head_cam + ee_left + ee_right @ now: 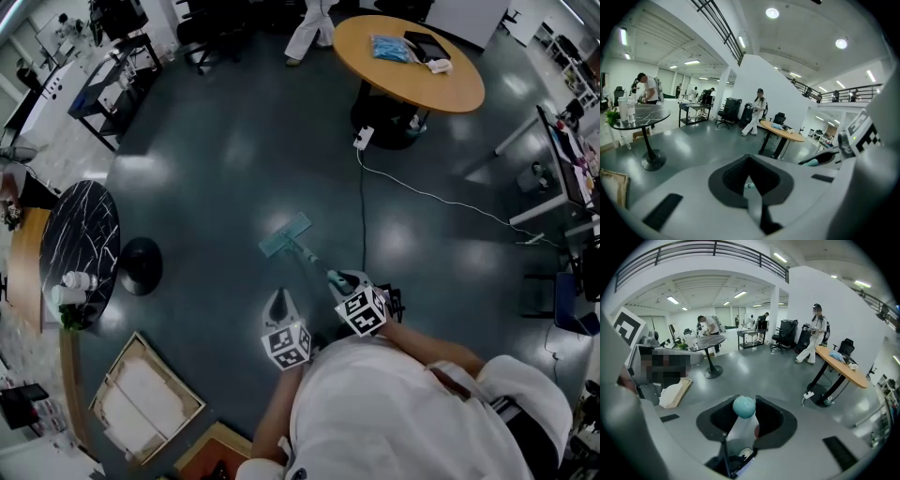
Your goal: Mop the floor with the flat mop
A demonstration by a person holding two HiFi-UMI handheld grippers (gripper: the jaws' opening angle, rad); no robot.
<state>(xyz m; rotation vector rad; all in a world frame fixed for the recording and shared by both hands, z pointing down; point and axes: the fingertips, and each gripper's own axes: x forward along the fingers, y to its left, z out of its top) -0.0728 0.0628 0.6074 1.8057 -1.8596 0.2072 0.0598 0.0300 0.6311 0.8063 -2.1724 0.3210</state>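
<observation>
The flat mop's teal head (284,234) lies on the dark floor ahead of me, and its pale handle (309,255) slants back to my right gripper (345,279). In the right gripper view that gripper (743,420) is shut on the handle, with the round teal handle end (744,407) sticking out between the jaws. My left gripper (278,302) hangs just left of the handle, apart from it. Its jaws meet in the left gripper view (752,197) with nothing held.
A white cable (422,194) runs across the floor from a power strip (364,138) under the round orange table (375,75). A black marble table (80,239) with its round base (141,265) stands left. A framed canvas (145,398) lies near left. A person (309,28) walks far ahead.
</observation>
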